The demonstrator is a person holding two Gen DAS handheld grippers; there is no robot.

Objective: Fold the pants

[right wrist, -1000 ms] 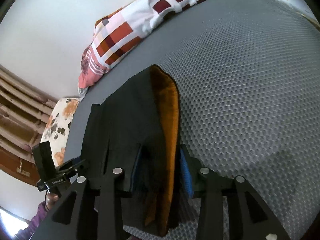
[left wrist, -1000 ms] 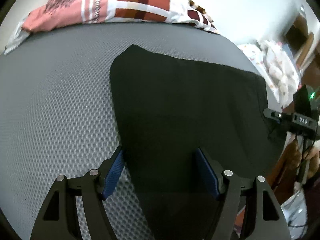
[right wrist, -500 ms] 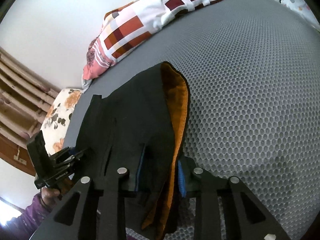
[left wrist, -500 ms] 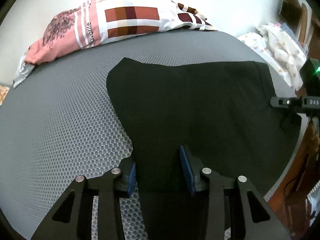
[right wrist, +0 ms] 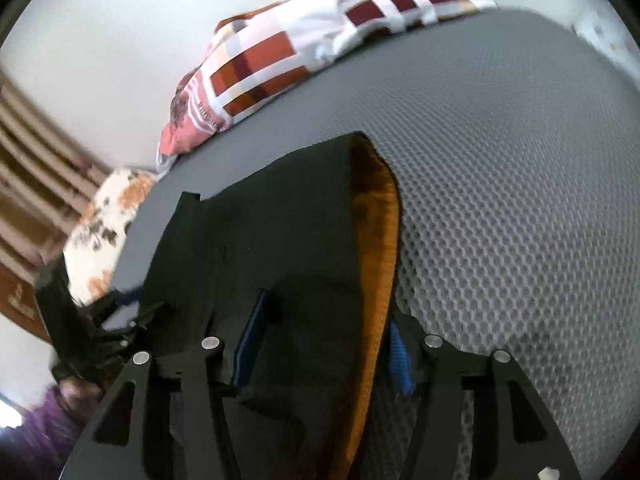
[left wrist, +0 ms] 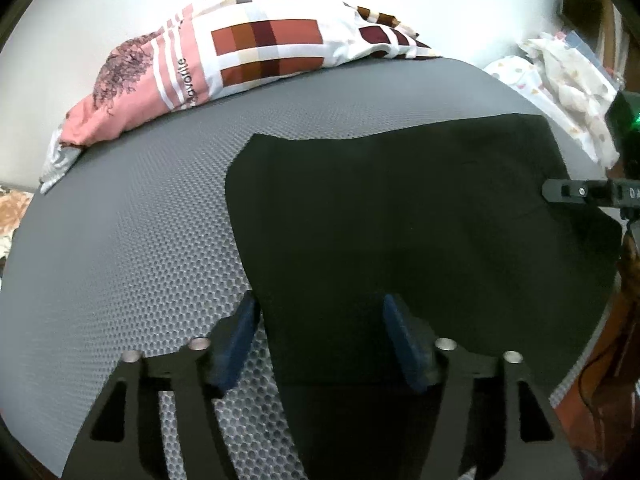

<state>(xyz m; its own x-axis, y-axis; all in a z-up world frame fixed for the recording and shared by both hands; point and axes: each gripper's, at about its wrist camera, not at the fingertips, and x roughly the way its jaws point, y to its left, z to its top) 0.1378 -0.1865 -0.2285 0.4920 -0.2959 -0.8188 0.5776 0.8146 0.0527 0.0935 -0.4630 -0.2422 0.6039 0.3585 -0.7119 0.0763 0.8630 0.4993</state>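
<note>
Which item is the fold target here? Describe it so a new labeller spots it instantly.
Start at the grey honeycomb-textured mattress that fills both views. The pants lie flat on its near half, well short of the checked red-and-white bedding by the wall. They are the only plain black cloth, with an orange lining showing along one edge.

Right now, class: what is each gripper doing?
Left gripper: open, straddling the black pants.
Right gripper: open around the pants' orange-lined edge.

Bare grey mattress lies open toward nine o'clock of the black pants; at twelve a checked pillow blocks the wall side; three o'clock holds the other tool.
</note>
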